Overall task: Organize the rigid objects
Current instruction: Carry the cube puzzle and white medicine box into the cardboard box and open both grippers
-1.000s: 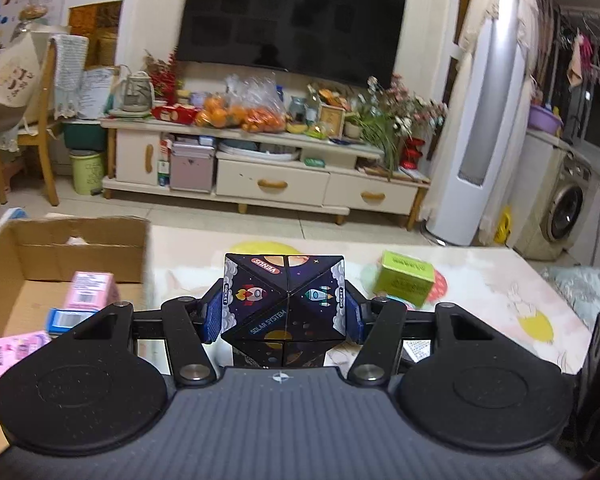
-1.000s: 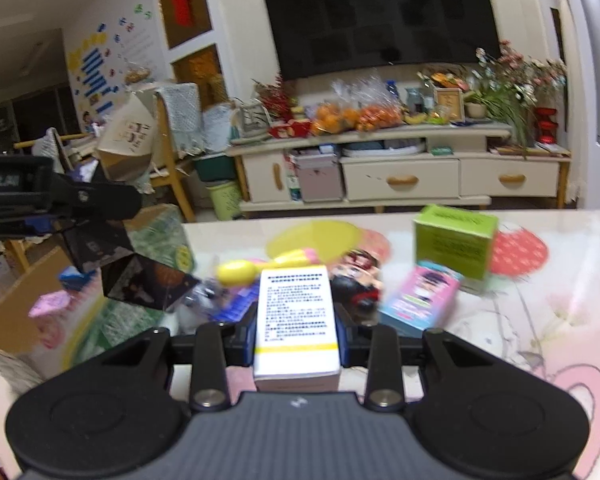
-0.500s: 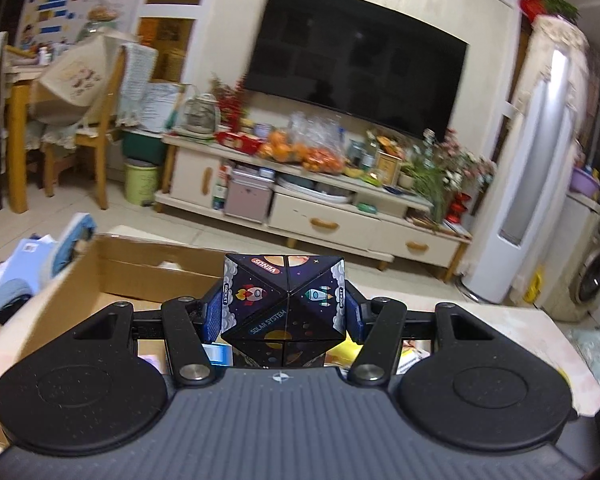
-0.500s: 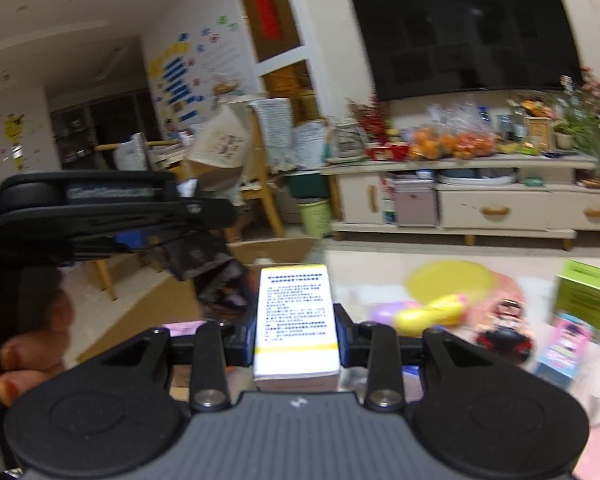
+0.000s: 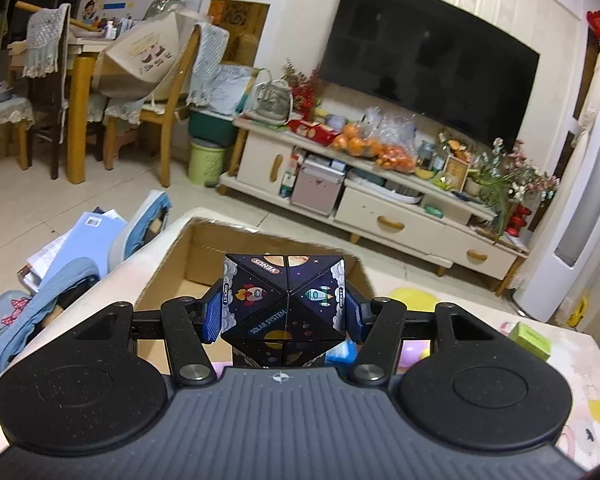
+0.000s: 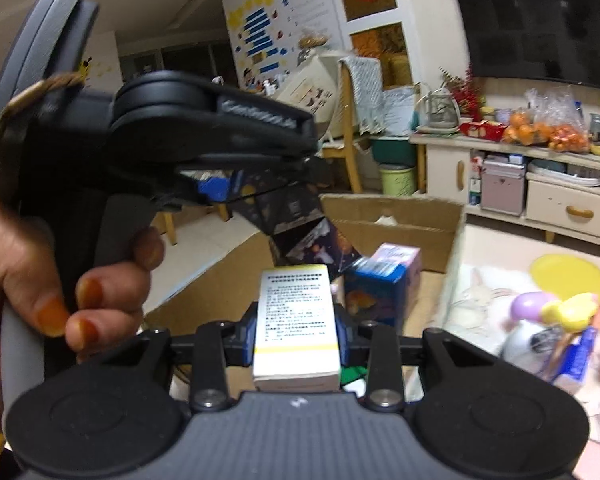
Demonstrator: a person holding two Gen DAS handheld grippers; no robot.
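My left gripper (image 5: pixel 284 308) is shut on a dark solar-system puzzle cube (image 5: pixel 284 300) and holds it above the near edge of an open cardboard box (image 5: pixel 168 272). In the right wrist view the same cube (image 6: pixel 300 224) hangs over the cardboard box (image 6: pixel 400 216), and a hand (image 6: pixel 60 280) grips the left tool's handle. My right gripper (image 6: pixel 296 332) is shut on a white carton with a yellow stripe (image 6: pixel 296 320), just short of the box's near side. Inside the box stand a blue box (image 6: pixel 376 292) and a pink box (image 6: pixel 396 256).
On the patterned tablecloth to the right lie a purple and yellow toy (image 6: pixel 556 308), a white round toy (image 6: pixel 532 344) and a green box (image 5: pixel 530 338). Bags and papers (image 5: pixel 72 248) lie on the floor to the left. A TV cabinet (image 5: pixel 380 216) stands behind.
Both grippers have swung left with their loads, from over the table toys to the cardboard box. In the right wrist view the left tool and hand now loom much closer.
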